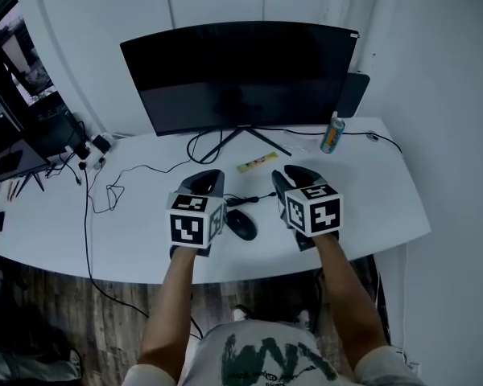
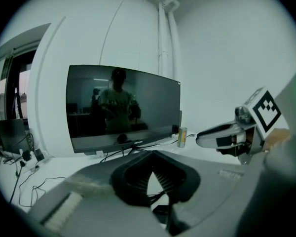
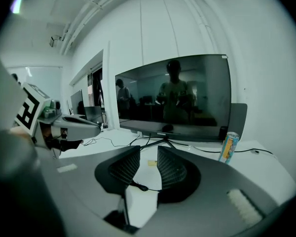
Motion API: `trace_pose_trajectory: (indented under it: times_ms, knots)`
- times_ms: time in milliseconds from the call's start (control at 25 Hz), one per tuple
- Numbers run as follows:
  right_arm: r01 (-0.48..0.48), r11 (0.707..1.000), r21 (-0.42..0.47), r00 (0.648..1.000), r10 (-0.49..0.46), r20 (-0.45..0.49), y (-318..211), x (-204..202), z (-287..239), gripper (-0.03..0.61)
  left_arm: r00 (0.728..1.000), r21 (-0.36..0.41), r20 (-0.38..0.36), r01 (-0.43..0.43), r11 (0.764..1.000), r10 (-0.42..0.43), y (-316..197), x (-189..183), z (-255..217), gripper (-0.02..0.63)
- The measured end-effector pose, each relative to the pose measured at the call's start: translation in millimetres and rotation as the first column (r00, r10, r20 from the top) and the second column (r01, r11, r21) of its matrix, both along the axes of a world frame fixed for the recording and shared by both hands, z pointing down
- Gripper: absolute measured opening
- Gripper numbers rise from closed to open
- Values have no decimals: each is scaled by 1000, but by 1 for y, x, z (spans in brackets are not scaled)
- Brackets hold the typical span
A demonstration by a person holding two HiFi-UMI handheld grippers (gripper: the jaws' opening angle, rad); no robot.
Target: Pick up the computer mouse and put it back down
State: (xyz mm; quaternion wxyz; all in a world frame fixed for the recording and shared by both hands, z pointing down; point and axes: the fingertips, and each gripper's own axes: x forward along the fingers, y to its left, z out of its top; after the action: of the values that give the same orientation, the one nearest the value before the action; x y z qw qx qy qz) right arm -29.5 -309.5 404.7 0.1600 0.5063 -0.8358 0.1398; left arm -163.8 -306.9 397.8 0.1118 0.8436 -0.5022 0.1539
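Two sets of empty jaws: left gripper [image 2: 153, 172] closed, right gripper [image 3: 149, 152] narrowly parted.

One desk [image 1: 129, 244]. One monitor [image 1: 241, 75], at twelve o'clock on it. One mouse [image 1: 241, 225], near the middle. One can [image 1: 332, 133], at two o'clock. One yellow strip [image 1: 258, 162], twelve o'clock of the mouse. Two grippers: left gripper [image 1: 205, 180] at eleven o'clock of the mouse, right gripper [image 1: 295, 175] at one.
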Motion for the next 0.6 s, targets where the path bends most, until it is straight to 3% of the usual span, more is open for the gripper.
trace_pose_trajectory:
  times_ms: [320,400,600]
  knots:
    - [-35,996,79,999,33,23,0,5,-31,47,1000,37,8,-14,999,14,-5,-6,-17,3]
    - [-42,994,97,999,39,28,0,3,-38,4,1000,45,7,-16,999,16,-5,-9,-20,5]
    - [-49,990,130,998,44,39,3,-4,-49,-2,1000,58,2,-11,998,11,-3,-21,-25,5]
